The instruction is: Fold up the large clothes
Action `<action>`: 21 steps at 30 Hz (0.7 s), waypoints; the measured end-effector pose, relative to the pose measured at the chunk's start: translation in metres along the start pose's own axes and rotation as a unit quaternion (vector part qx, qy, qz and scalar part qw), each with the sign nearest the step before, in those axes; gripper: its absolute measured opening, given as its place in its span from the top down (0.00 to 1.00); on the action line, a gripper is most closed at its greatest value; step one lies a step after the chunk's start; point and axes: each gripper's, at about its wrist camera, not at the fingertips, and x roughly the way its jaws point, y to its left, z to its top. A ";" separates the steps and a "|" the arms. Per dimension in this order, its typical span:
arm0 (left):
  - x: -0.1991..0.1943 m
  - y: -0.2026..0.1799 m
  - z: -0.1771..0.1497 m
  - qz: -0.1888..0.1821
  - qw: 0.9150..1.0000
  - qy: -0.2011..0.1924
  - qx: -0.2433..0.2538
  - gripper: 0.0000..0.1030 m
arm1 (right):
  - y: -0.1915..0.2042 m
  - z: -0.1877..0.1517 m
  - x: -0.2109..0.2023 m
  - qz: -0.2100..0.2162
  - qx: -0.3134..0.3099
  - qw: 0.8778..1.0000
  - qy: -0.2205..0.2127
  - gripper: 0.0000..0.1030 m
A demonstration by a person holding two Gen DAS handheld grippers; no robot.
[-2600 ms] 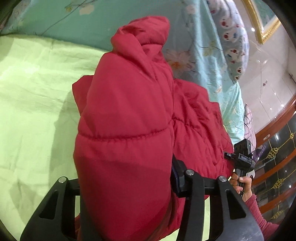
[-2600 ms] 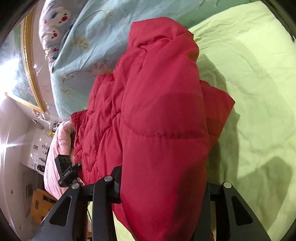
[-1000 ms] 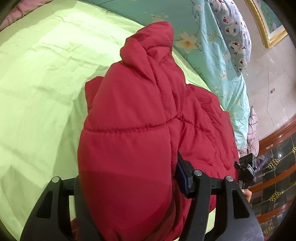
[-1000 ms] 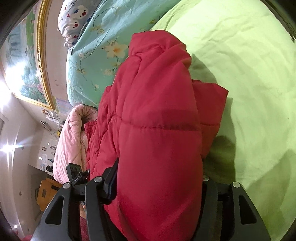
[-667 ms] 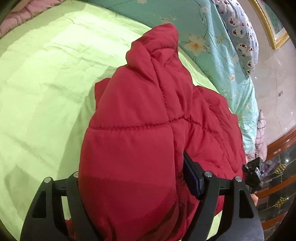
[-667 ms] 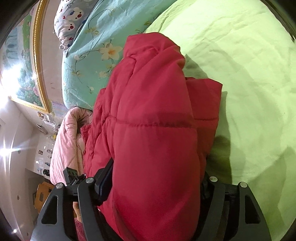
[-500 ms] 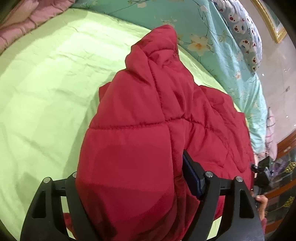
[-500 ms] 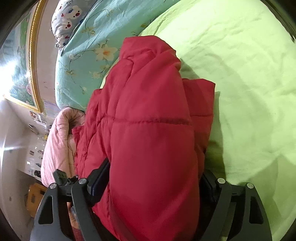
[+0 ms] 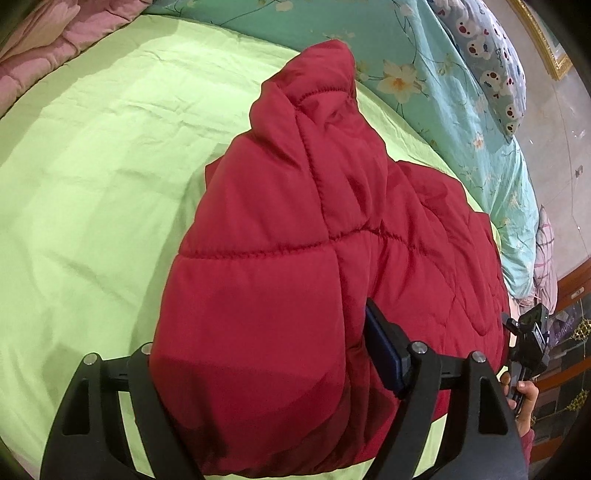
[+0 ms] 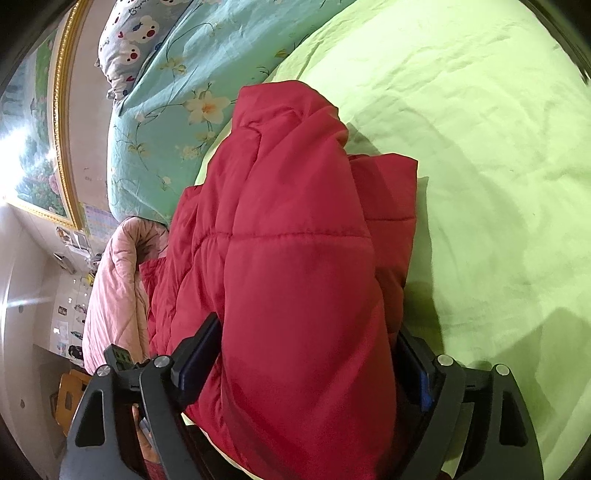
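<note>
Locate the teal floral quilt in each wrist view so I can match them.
Left wrist: the teal floral quilt runs along the top and right, behind the puffy red quilted jacket.
Right wrist: it lies upper left.
Shared landmark: the bear-print pillow above it.

A bed covered in a light green sheet (image 9: pixel 92 177) carries everything here; the sheet is lightly creased. A red quilted jacket (image 9: pixel 295 266) lies bunched on it, its far part resting on the sheet (the near part is raised off it). Along the far edge lies a teal floral quilt (image 10: pixel 166 122), with a patterned pillow (image 9: pixel 491 74) beyond it, and a pink quilt (image 10: pixel 110 295) sits at the bed's side.
</note>
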 end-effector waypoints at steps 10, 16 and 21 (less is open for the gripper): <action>-0.004 -0.002 0.014 0.041 0.997 0.009 0.062 0.04 | 0.000 0.002 -0.001 -0.002 0.002 1.000 0.007 0.15; -0.018 -0.009 0.011 0.087 0.989 -0.015 0.119 0.02 | 0.003 0.000 -0.005 -0.014 -0.005 1.000 0.003 0.15; -0.028 -0.012 0.006 0.134 0.981 -0.040 0.133 0.01 | 0.012 0.000 -0.009 -0.038 -0.023 0.999 -0.009 0.15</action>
